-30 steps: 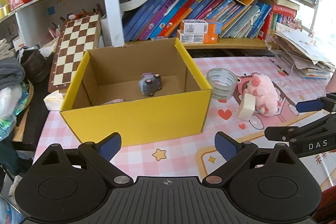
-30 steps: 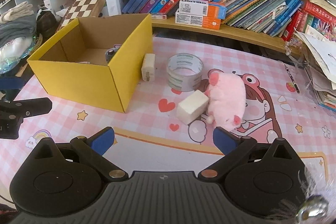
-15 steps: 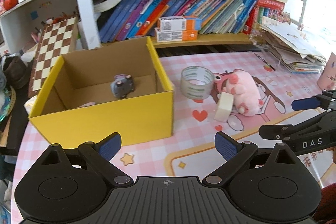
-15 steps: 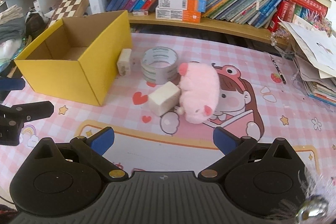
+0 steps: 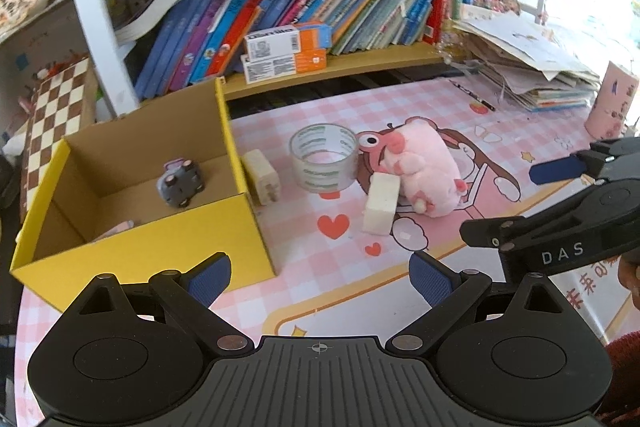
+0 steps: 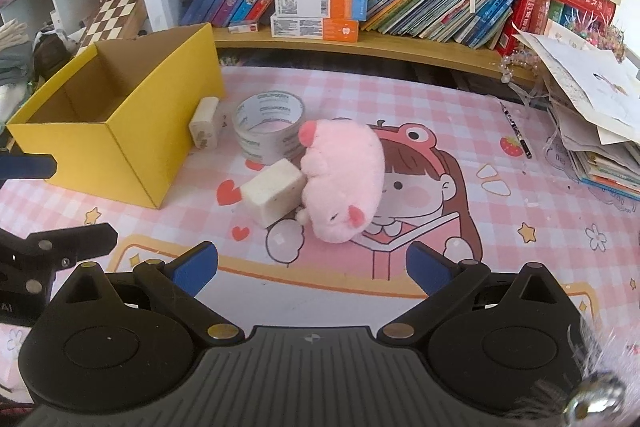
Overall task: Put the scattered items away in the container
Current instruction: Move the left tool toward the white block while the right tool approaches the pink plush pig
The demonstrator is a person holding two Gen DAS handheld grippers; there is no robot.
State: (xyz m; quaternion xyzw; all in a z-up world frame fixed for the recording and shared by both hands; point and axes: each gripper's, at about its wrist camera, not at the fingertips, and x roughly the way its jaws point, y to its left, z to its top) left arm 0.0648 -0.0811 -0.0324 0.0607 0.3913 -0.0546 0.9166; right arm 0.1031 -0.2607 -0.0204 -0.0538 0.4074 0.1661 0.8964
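Note:
An open yellow cardboard box (image 5: 132, 251) (image 6: 132, 143) stands at the left of the pink mat, with a small grey toy car (image 5: 180, 183) lying inside. To its right lie a white charger block (image 5: 262, 177) (image 6: 205, 123), a roll of clear tape (image 5: 323, 157) (image 6: 269, 129), a cream sponge block (image 5: 381, 203) (image 6: 274, 191) and a pink plush pig (image 5: 424, 171) (image 6: 342, 183). My left gripper (image 5: 319, 275) is open above the mat beside the box's front corner. My right gripper (image 6: 311, 265) is open, just short of the pig and sponge.
A low wooden shelf of books (image 6: 380, 3) with two orange-white cartons (image 5: 286, 53) runs behind the mat. Loose papers (image 6: 588, 107) pile up at the right, and a pen (image 6: 516, 135) lies near them. A chessboard (image 5: 52, 103) leans at the far left. A pink cup (image 5: 610, 107) stands far right.
My left gripper has swung right, so the box slid leftward in its view and the charger came into sight. My right gripper has moved closer to the pig and sponge.

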